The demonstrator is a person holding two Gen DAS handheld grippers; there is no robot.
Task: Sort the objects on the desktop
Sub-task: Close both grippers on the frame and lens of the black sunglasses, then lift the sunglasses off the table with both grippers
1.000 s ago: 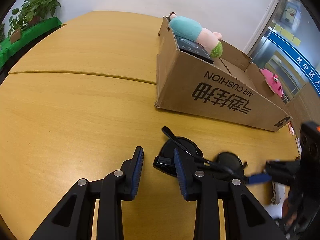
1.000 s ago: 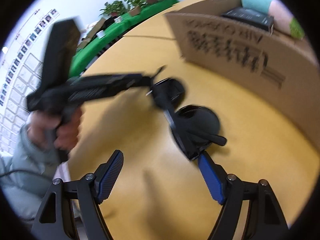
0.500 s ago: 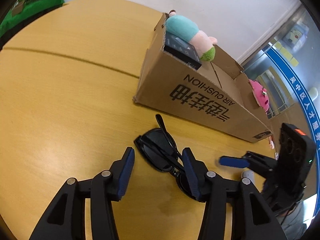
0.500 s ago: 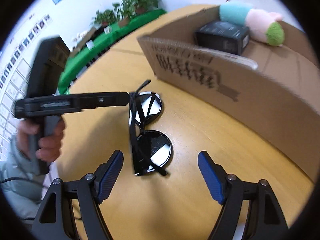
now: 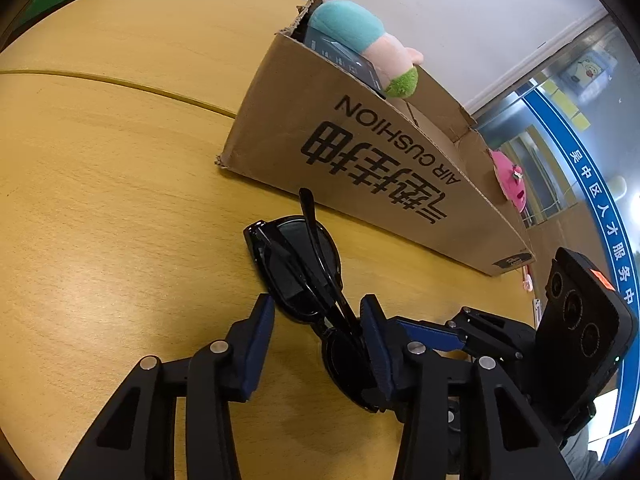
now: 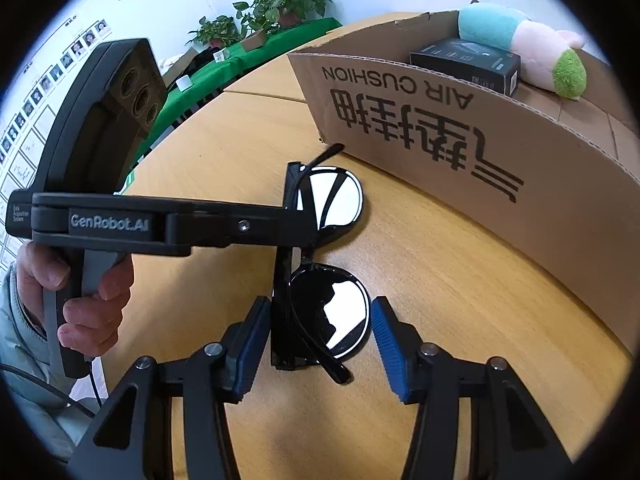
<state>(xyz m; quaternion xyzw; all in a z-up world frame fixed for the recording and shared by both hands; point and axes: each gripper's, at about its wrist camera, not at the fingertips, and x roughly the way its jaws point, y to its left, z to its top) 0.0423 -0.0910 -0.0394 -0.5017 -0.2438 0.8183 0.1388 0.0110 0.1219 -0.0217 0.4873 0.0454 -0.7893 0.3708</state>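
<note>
So both my jaws are working the same pair of black sunglasses (image 6: 320, 280) right now. My right gripper (image 6: 318, 334) is straddling the near lens, jaws closing in. The left pad looks like it's right up against the frame edge, but the right pad still has a sliver of table showing between it and the lens, so it's not clamped, more like half-released with the lens sitting between the pads.

My left gripper (image 5: 318, 334) comes in from the side around the middle of the glasses, by the bridge. Those jaws are closing too. The right pad sits against the folded temples and frame, the left pad stands clear of the frame, so no real grip there either.

The sunglasses lie folded on the wooden table (image 5: 100, 200), lenses up and catching glare, one temple tip poking up toward the far side.

Just beyond them is the long cardboard box (image 6: 500, 152) with "AIR CUSHION" printed on its near wall. Inside, at the far left end, there's a black boxed item (image 6: 468, 62) with a teal, pink and green plush toy (image 6: 520, 40) lying against it.

In the right wrist view a hand (image 6: 76, 292) grips the left gripper's handle, and potted plants (image 6: 276, 4) sit on a green surface way back.
</note>
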